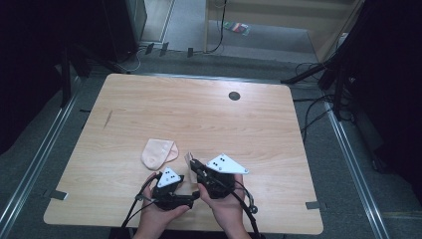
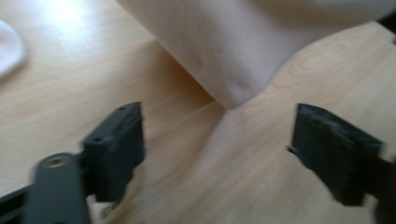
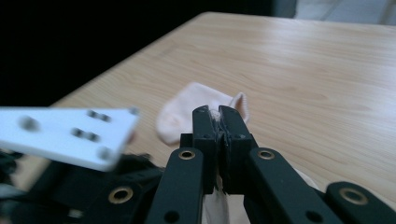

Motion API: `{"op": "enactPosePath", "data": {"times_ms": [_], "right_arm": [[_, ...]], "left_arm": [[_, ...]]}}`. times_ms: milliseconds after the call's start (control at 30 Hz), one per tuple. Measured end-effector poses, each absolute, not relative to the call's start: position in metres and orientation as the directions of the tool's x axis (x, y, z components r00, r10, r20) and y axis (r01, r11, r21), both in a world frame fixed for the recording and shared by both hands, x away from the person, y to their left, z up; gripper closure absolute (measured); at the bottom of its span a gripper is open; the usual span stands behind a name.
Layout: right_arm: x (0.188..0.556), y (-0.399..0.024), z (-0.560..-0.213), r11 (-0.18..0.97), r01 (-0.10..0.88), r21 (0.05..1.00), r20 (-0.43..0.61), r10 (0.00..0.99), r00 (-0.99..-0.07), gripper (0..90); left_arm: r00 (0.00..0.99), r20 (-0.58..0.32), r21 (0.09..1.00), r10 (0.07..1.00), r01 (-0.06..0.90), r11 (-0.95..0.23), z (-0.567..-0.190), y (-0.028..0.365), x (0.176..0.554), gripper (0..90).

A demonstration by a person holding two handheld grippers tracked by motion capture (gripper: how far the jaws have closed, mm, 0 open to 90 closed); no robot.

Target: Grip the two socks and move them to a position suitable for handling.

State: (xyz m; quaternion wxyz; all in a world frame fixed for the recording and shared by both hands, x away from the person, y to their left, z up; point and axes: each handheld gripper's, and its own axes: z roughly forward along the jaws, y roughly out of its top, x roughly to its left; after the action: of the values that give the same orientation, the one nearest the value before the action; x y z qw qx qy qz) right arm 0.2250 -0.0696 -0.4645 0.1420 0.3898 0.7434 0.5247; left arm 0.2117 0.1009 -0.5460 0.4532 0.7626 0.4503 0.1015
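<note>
My right gripper (image 3: 215, 112) is shut on the edge of a pale pink sock (image 3: 215, 207), which hangs down below its jaws. In the high view this right gripper (image 1: 193, 162) is lifted off the table near the front, with a bit of the held sock (image 1: 188, 158) at its tips. The left gripper (image 2: 217, 116) is open, and the hanging sock (image 2: 233, 51) dangles just ahead of its jaws without touching the pads. That left gripper (image 1: 185, 198) sits low beside the right one. A second pink sock (image 1: 158, 153) lies flat on the wooden table (image 1: 209, 114).
The second sock (image 3: 196, 114) lies just beyond the right gripper's tips. A dark round hole (image 1: 234, 95) sits near the table's far edge. Cables and dark stands surround the table on the floor. The table's front edge is close behind both hands.
</note>
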Motion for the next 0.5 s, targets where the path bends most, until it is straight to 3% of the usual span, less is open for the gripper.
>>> {"op": "enactPosePath", "data": {"times_ms": [33,133,167,200,367,500], "right_arm": [[0.223,-0.069,-0.461,0.129,0.431,0.893,0.22,0.711,-0.668,87.5],[0.218,-0.068,-0.449,0.066,0.422,0.904,0.276,0.663,-0.696,87.5],[0.217,-0.071,-0.446,0.034,0.412,0.91,0.292,0.653,-0.699,87.5],[0.217,-0.071,-0.446,0.034,0.412,0.91,0.292,0.653,-0.699,87.5],[0.227,-0.089,-0.456,0.014,0.434,0.901,0.294,0.714,-0.635,88.0],[0.238,-0.096,-0.489,0.078,0.51,0.857,0.278,0.763,-0.584,88.2]], "left_arm": [[0.577,-0.248,0.793,0.778,0.582,-0.179,-0.544,0.102,0.212,25.1],[0.596,-0.174,0.852,0.784,0.491,-0.184,-0.535,0.109,0.207,57.1],[0.581,-0.082,0.873,0.81,0.433,-0.223,-0.527,0.117,0.204,78.2],[0.581,-0.082,0.873,0.81,0.433,-0.223,-0.527,0.117,0.204,85.0],[0.491,0.216,0.851,0.844,0.329,-0.41,-0.516,0.134,0.194,89.2],[0.588,0.203,0.767,0.783,0.401,-0.5,-0.531,0.121,0.198,89.0]]}}
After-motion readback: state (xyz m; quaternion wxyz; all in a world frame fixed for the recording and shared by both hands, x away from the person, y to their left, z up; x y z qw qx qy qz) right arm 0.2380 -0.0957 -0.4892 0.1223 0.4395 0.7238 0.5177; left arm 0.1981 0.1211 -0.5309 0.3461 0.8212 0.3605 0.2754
